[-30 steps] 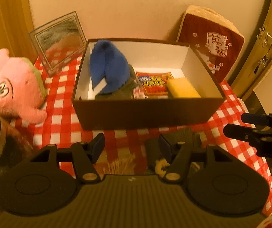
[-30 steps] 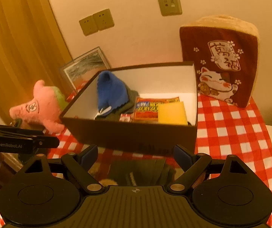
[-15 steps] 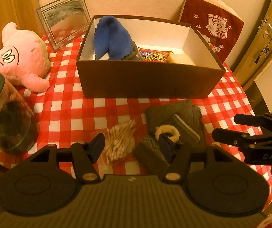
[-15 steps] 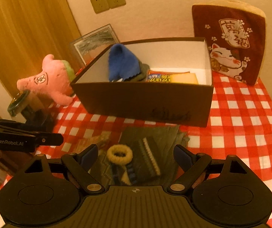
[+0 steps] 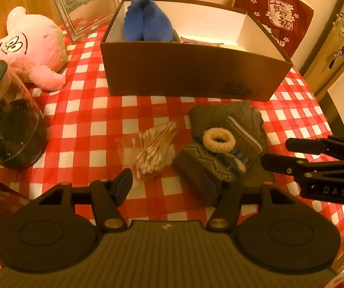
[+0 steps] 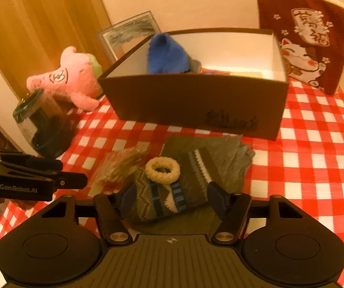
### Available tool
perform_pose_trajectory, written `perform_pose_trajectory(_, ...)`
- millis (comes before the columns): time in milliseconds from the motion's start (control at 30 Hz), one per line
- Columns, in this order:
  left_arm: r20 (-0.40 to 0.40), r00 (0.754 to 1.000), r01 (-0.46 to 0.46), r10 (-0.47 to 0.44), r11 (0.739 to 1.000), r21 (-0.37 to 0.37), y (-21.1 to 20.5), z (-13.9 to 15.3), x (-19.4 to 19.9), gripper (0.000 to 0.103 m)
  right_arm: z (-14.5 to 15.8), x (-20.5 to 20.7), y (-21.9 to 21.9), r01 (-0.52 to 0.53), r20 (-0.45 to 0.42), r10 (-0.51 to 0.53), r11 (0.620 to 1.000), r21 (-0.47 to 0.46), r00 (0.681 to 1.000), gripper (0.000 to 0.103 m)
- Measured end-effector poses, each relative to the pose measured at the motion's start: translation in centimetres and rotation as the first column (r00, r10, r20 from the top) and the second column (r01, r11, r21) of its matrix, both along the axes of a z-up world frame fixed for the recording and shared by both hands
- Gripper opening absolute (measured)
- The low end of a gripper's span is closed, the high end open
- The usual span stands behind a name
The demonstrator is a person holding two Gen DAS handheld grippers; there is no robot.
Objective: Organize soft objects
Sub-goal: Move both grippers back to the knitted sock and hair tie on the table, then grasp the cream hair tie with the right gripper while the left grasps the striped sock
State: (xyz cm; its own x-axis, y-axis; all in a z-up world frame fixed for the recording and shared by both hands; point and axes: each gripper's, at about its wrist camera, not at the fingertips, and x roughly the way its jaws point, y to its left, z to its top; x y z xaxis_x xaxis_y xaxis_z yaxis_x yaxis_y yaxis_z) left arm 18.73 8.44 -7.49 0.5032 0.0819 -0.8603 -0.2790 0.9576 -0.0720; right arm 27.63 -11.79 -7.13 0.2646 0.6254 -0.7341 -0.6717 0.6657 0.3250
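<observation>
A patterned knit sock (image 6: 167, 199) lies on a folded grey cloth (image 6: 229, 153) in front of the brown box (image 6: 196, 103), with a cream scrunchie (image 6: 163, 170) on top of it. My right gripper (image 6: 172, 196) hangs low over the sock; its jaws are closing with the sock between them, and the pads do not clearly press on it. My left gripper (image 5: 168, 183) stands open above the tablecloth, between a bag of cotton swabs (image 5: 155, 148) and the sock (image 5: 210, 165). The box holds a blue plush thing (image 5: 145, 24).
A pink plush toy (image 5: 35, 48) lies left of the box, and a glass jar (image 5: 8, 124) stands at the left table edge. A picture frame (image 5: 88, 2) and a red cat cushion (image 6: 308, 38) lean against the wall. Red checked cloth (image 6: 316, 148) lies bare at the right.
Both grippers have come down and back from the box toward the sock pile. The right gripper's jaws have narrowed around the sock. The left gripper's opening is unchanged.
</observation>
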Motion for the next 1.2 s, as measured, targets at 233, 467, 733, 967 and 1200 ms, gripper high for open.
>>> perform_pose_trajectory(233,-0.008,1.0,-0.022,0.022,1.0,-0.006,0.7,-1.2,0.0,0.06,-1.6,-0.2,1.7,-0.052,0.018,0.052,0.998,-0.024,0.998,0.058)
perform_pose_trajectory(467,-0.027,0.999,-0.031,0.031,0.999,-0.008,1.4,-2.6,1.0,0.06,-3.3,0.8,3.6,-0.079,0.023,0.08,0.996,-0.048,0.997,0.058)
perform_pose_trajectory(733,-0.044,0.999,-0.022,0.021,1.0,-0.02,2.0,-3.7,2.2,0.06,-4.8,1.8,5.6,-0.104,0.042,0.108,0.991,-0.08,0.993,0.058)
perform_pose_trajectory(967,-0.054,0.998,-0.025,0.024,1.0,-0.018,2.7,-4.2,2.9,0.06,-5.6,2.2,7.1,-0.127,0.074,0.136,0.986,-0.11,0.988,0.057)
perform_pose_trajectory(1200,-0.056,0.998,0.002,-0.003,1.0,-0.021,2.5,-4.5,3.4,0.06,-6.1,2.0,7.4,-0.162,0.094,0.175,0.979,-0.127,0.98,0.022)
